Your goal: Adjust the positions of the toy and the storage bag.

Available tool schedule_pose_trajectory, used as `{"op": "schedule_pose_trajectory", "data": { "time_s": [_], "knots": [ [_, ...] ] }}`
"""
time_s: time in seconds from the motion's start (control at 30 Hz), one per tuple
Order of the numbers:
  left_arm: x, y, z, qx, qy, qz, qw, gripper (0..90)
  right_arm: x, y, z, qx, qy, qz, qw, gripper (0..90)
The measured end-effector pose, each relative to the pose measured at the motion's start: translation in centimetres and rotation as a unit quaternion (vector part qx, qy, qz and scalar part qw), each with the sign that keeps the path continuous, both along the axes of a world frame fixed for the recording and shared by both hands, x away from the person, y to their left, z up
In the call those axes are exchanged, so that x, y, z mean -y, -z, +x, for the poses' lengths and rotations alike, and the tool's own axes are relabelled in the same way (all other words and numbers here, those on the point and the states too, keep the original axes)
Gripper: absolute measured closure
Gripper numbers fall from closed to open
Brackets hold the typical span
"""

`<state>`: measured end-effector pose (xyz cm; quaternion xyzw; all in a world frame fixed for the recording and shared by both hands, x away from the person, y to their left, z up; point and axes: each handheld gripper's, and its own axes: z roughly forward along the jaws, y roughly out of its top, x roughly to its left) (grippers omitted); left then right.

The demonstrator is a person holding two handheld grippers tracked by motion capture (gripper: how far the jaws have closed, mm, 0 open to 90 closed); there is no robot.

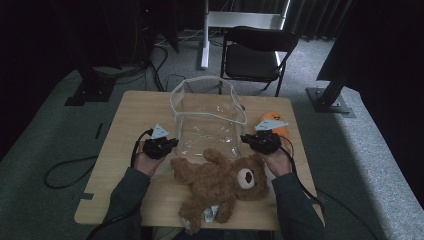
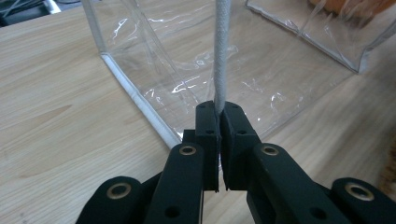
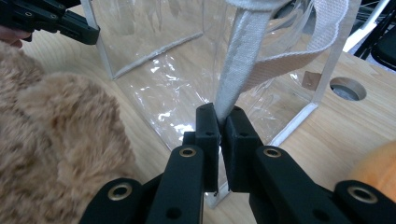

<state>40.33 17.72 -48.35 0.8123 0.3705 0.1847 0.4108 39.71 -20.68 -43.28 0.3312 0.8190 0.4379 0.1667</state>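
A clear plastic bag [image 1: 207,115] with white trim stands open in the middle of the wooden table [image 1: 135,115]. My left gripper [image 1: 172,144] is at the bag's near left corner; in the left gripper view it [image 2: 219,112] is shut on the bag's white rim [image 2: 220,56]. At the near right corner, my right gripper [image 1: 245,139] [image 3: 220,116] is shut on the white fabric trim [image 3: 243,60], where a webbing handle [image 3: 327,28] loops off. A brown teddy bear [image 1: 220,182] [image 3: 60,140] lies on its back just in front of the bag, between my forearms.
An orange soft thing [image 1: 267,117] [image 3: 378,168] lies beside the bag on the right, behind my right gripper. The table has a round cable hole [image 3: 348,88]. A black folding chair [image 1: 257,52] stands beyond the far edge. Cables trail off the table's left side.
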Motion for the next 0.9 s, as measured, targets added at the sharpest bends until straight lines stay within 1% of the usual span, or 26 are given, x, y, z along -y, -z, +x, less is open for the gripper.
{"op": "schedule_pose_trajectory", "data": {
  "time_s": [0.07,0.17,0.2,0.3,0.33,0.4,0.5,0.53,0.67,0.8,0.9],
  "knots": [
    [0.1,-0.1,-0.1,0.001,0.004,0.000,1.0000,84.1,0.4,0.0,-0.5,0.000,0.000,0.002,1.0000,85.4],
    [0.2,-0.2,-0.1,0.000,0.013,-0.007,0.9999,79.0,0.8,0.0,-1.1,0.001,0.003,0.001,1.0000,85.4],
    [0.3,-0.3,-0.2,0.002,0.020,-0.015,0.9997,77.6,0.9,0.0,-1.2,0.002,0.003,-0.001,1.0000,85.4],
    [0.3,-0.6,-0.3,0.005,0.028,-0.027,0.9992,74.5,1.4,0.0,-1.6,0.001,0.009,0.005,0.9999,85.5],
    [0.3,-0.7,-0.4,0.006,0.034,-0.031,0.9989,74.6,1.5,0.0,-1.7,0.001,0.009,0.007,0.9999,85.5],
    [0.4,-1.0,-0.5,0.008,0.038,-0.032,0.9987,77.1,1.6,0.1,-2.0,-0.001,0.008,0.008,0.9999,85.6],
    [0.7,-1.3,-0.7,0.011,0.045,-0.029,0.9985,83.1,1.7,0.1,-2.7,-0.001,0.005,0.007,1.0000,85.6],
    [0.9,-1.4,-0.8,0.013,0.048,-0.024,0.9985,84.9,1.6,0.1,-2.9,0.001,0.004,0.006,1.0000,85.5],
    [1.2,-1.5,-1.1,0.015,0.059,-0.016,0.9980,86.3,1.7,0.0,-3.8,0.005,0.005,-0.001,1.0000,85.4],
    [1.5,-1.5,-1.2,0.017,0.063,-0.014,0.9978,86.7,2.2,0.1,-4.0,0.003,0.006,0.003,1.0000,85.4],
    [1.5,-1.5,-1.3,0.017,0.063,-0.015,0.9978,86.8,2.2,0.1,-4.1,0.003,0.007,0.002,1.0000,85.4]
  ]
}}
